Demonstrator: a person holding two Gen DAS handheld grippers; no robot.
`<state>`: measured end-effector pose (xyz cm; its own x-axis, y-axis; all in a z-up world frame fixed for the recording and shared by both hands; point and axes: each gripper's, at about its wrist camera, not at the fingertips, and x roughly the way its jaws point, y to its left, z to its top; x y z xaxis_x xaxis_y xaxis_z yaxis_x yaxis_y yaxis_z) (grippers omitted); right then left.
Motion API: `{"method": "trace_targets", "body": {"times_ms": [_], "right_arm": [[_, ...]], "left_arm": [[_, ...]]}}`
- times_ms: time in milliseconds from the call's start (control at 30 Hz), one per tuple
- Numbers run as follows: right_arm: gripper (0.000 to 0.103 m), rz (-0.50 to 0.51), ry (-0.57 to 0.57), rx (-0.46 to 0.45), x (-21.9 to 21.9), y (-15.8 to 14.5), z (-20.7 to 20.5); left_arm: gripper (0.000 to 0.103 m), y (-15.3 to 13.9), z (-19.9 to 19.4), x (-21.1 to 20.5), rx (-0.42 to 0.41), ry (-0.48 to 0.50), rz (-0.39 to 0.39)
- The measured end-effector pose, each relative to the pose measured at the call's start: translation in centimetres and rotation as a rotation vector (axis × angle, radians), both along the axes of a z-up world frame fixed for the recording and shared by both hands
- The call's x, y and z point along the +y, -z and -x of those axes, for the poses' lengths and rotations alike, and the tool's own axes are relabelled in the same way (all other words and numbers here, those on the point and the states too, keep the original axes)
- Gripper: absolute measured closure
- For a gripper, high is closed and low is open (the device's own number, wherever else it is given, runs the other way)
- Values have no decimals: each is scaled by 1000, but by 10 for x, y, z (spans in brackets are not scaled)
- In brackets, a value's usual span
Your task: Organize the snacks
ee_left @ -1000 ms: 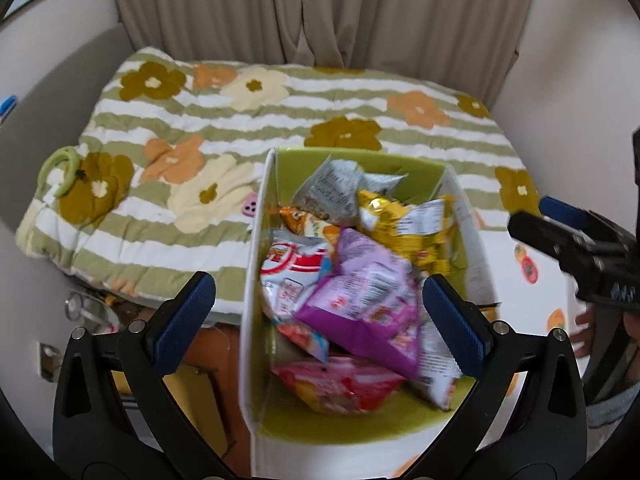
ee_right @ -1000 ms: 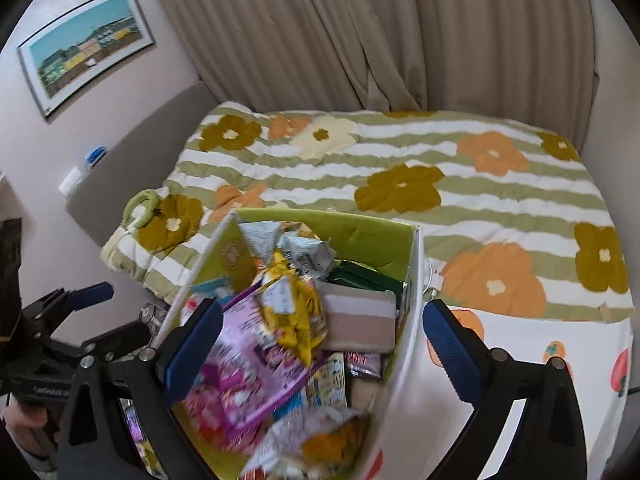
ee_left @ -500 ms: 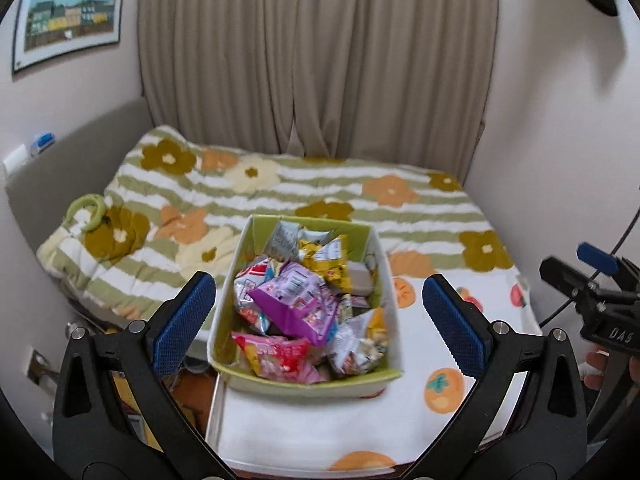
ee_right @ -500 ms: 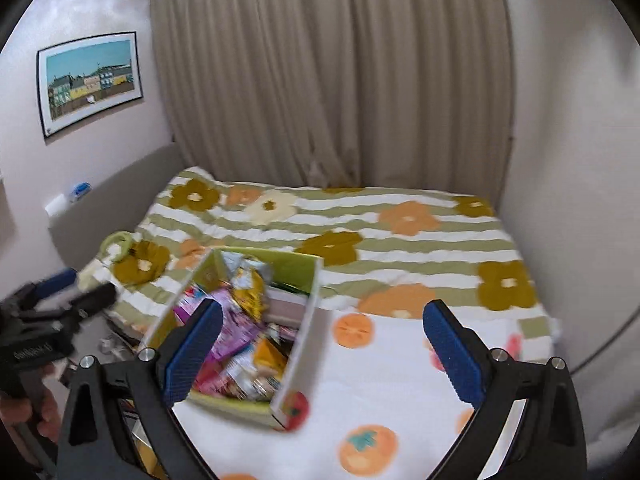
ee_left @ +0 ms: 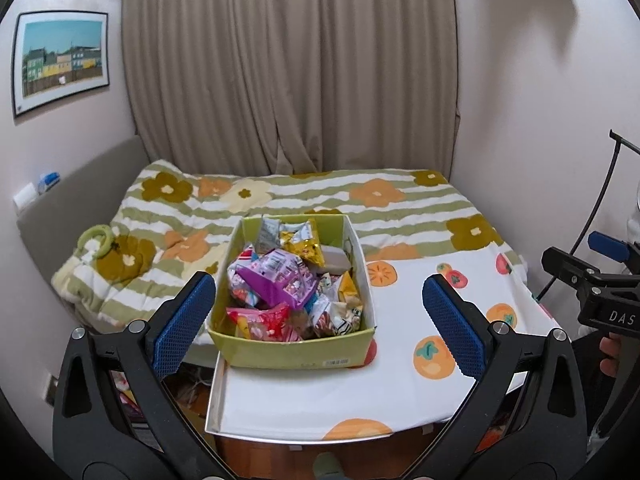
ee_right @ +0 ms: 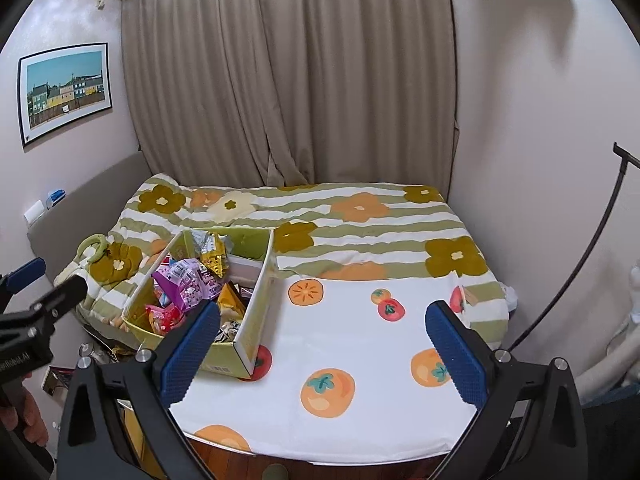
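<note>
**Desk:** Snacks (ee_left: 280,288) sat heaped in a green box (ee_left: 292,354) at the near left edge of a fruit-print tabletop (ee_left: 400,360), the bed (ee_left: 360,204) just behind it. What were the tongs doing?

**Photographer:** Both hung well back from the box. The left gripper (ee_left: 316,316) stood with its jaws spread wide and nothing between them; the right gripper (ee_right: 324,350) was likewise fully parted and empty, off to the box's right over bare cloth.

**Desk:** Where did the risk lie?

**Photographer:** In the pile itself, by my reading. The purple packet (ee_left: 276,280) lay on top of loose crinkly bags, so a pinch on its corner could have dragged neighbours out with it. The yellow packet (ee_left: 306,246) leaned against the far wall and might have slid deeper.

**Desk:** And the box?

**Photographer:** It sat close to the table's left edge. A sideways shove from either tong could have pushed it toward the drop.
</note>
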<state>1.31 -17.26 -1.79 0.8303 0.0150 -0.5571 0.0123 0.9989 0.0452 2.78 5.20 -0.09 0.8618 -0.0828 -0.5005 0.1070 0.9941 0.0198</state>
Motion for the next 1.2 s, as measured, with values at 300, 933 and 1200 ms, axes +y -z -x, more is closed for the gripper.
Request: {"method": "trace_targets", "body": {"times_ms": [300, 933, 1200], "right_arm": [[1, 9, 20, -12, -5, -2, 10], [1, 8, 21, -15, -6, -3, 6], [1, 8, 36, -19, -7, -5, 3]], "left_arm": [[0, -1, 5, -12, 6, 25, 11], [0, 1, 6, -11, 11, 34, 24], [0, 2, 4, -14, 12, 32, 17]]}}
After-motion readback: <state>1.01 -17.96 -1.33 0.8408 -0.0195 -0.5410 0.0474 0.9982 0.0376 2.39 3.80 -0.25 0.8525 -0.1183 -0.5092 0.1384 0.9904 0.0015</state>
